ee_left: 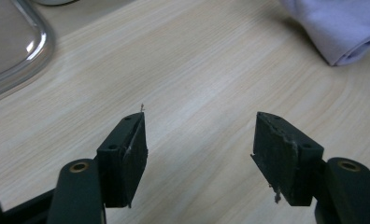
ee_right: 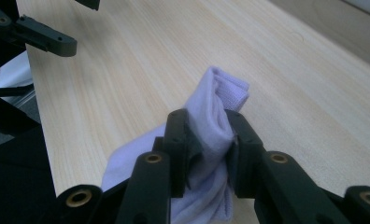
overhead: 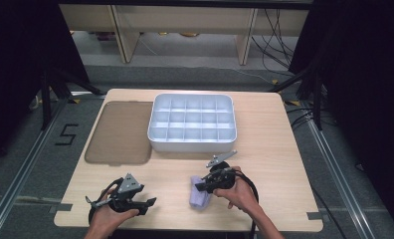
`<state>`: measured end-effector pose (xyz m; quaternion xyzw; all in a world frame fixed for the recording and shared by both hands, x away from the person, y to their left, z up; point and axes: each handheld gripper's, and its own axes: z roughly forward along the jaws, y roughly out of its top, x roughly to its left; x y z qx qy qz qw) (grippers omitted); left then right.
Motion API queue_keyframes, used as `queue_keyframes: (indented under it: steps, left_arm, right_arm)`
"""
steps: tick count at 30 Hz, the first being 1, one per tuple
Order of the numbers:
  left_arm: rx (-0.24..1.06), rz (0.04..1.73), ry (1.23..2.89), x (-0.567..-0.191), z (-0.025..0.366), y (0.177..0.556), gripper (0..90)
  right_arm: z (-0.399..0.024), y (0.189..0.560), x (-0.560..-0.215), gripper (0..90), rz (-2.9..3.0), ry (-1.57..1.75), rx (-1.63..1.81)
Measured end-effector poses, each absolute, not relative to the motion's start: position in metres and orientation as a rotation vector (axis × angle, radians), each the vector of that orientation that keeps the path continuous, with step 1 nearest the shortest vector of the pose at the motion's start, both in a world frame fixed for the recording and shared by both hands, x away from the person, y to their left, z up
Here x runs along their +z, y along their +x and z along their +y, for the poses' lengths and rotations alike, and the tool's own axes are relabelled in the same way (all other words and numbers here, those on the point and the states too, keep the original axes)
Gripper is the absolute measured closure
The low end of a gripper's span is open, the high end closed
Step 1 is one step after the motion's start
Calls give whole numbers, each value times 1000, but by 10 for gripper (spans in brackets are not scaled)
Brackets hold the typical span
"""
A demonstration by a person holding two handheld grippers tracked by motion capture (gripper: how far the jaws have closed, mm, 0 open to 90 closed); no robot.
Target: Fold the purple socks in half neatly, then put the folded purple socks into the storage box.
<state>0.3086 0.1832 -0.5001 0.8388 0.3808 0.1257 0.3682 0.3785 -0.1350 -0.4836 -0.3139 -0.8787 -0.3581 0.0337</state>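
Sock (ee_right: 210,126) pinched in right tongs (ee_right: 206,154); left tongs (ee_left: 199,144) spread over bare table (ee_left: 197,70).

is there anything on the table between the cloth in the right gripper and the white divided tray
Nothing visible. The right gripper is shut on the lilac cloth near the table's front edge, and only bare wood lies between it and the white divided tray. The brown lid lies flat to the tray's left, off that path.

Even overhead light, soft shadows, dark surroundings, slightly soft focus.
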Motion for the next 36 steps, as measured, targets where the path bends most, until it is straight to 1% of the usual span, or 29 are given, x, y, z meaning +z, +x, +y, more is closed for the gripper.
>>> queue_keyframes:
  steps: [5,9,10,12,13,14,18,25,26,27,28,31,36]
  left_arm:
    - [342,976,2167,-500,188,310,338]
    - [346,1001,2142,-502,187,310,327]
    - [329,993,2162,-503,189,311,327]
    - [348,997,2156,-503,188,311,321]
    - [336,1003,2154,-503,188,311,318]
    - [338,984,2181,-502,189,311,317]
    - [345,1016,2142,-503,189,311,310]
    - [340,1023,2146,-502,195,311,297]
    - [342,1020,2147,-502,196,313,291]
    - [344,1039,2126,-503,195,313,287]
    - [340,1028,2155,-502,196,314,283]
    - [347,1021,2163,-502,195,314,258]
    - [344,992,2197,-502,192,313,254]
  right_arm:
    - [-134,374,-473,733,-2721,-957,-1124]
    - [-133,374,-469,733,-2716,-950,-1140]
    - [-133,376,-467,733,-2745,-925,-1151]
    - [-133,376,-465,733,-2751,-915,-1159]
    - [-132,376,-465,733,-2751,-930,-1169]
    - [-132,377,-465,733,-2761,-906,-1164]
    - [-132,379,-461,733,-2773,-907,-1173]
    - [-135,384,-451,733,-2782,-892,-1216]
    - [-136,383,-449,733,-2770,-929,-1204]
    - [-137,385,-447,733,-2781,-925,-1219]
    - [-139,385,-446,733,-2790,-932,-1222]
    - [-143,388,-442,733,-2799,-941,-1224]
    - [-145,390,-435,733,-2808,-955,-1237]
